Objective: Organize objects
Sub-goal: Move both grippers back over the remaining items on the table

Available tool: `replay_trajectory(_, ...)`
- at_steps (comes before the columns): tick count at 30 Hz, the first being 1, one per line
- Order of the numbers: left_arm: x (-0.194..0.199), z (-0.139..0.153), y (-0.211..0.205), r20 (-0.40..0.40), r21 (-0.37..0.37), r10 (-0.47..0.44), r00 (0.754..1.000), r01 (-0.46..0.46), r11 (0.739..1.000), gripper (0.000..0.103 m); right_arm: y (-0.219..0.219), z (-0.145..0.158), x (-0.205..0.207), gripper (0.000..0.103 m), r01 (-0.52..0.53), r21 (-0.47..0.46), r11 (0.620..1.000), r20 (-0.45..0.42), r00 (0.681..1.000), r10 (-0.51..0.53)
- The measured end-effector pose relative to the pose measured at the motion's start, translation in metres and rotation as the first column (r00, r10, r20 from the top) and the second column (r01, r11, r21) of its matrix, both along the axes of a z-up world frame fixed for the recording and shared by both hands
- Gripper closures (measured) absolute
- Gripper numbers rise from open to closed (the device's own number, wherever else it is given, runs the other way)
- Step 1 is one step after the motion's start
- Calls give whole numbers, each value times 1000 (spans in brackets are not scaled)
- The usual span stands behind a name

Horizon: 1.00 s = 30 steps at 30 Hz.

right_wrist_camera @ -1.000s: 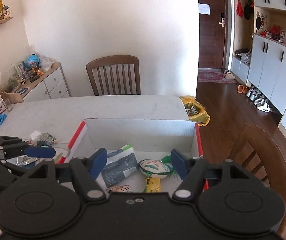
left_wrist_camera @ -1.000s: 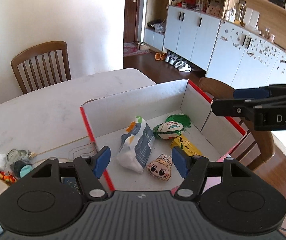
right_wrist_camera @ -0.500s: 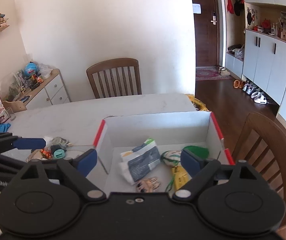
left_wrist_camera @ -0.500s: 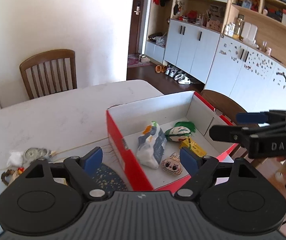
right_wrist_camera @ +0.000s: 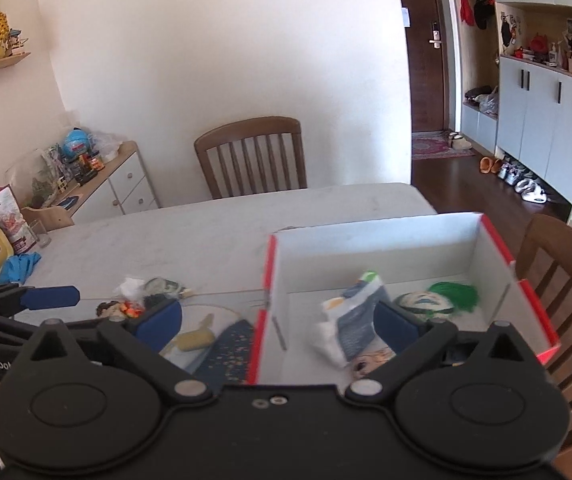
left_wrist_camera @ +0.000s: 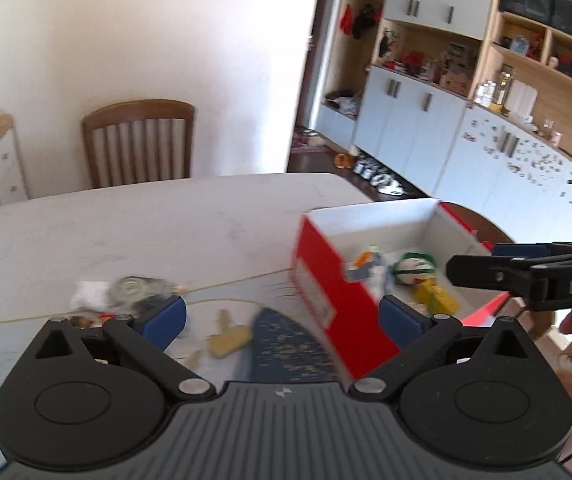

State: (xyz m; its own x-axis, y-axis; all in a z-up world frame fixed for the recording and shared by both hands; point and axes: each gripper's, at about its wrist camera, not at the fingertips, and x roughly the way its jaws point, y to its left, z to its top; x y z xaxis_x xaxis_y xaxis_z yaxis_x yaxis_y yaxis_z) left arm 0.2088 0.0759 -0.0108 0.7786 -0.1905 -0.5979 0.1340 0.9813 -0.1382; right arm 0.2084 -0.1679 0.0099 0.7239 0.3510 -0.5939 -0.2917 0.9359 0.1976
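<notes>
Right of centre on the table (right_wrist_camera: 213, 232) sits the red box (right_wrist_camera: 486, 276), holding a pouch (right_wrist_camera: 356, 320) and green-haired toy (right_wrist_camera: 442, 300). At lower left lies loose clutter (right_wrist_camera: 145, 300). Left gripper (left_wrist_camera: 281, 318) and right gripper (right_wrist_camera: 277, 322) both gape, empty.

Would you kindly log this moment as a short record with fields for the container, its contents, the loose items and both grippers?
container: red box, open top, on the white table
contents: white-and-grey pouch, green-haired doll head, yellow item
loose items: yellow toy, dark blue cloth, small clutter pile, all left of the box
left gripper: open, empty
right gripper: open, empty
</notes>
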Motion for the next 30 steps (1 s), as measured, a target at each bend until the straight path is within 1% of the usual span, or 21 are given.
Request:
replay_trajectory(3,-1,-3,19,5,29,28,1000,-28,999,0,15,-3,1,1,0,8,1000,-13,1000,0)
replay_trajectory(9,-3,-13,61,0,12,83,997,-83,996,0,51,-10,4,1,-29,19,999,-38,999,29)
replay_trajectory(12,-6,-20,78,6,21,100,995,-100,995,0,68,-14,7,1,-55,9,998,-51,997,55)
replay_trajectory(17,-8,-31,100,21,6,78,997,-78,997,0,98,-21,16,1,-103,-18,995,-65,993,101)
replay_trajectory(19,-7,-37,105,12,7,71,997,-71,997,0,107,-26,21,1,-114,-29,993,-70,991,112)
replay_trajectory(23,-3,-50,114,-1,9,64,998,-64,998,0,124,-41,35,2,-135,-56,989,-118,985,128)
replay_trajectory(30,12,-82,126,-38,75,78,996,-75,994,0,147,-70,53,4,-159,-109,981,-169,976,139)
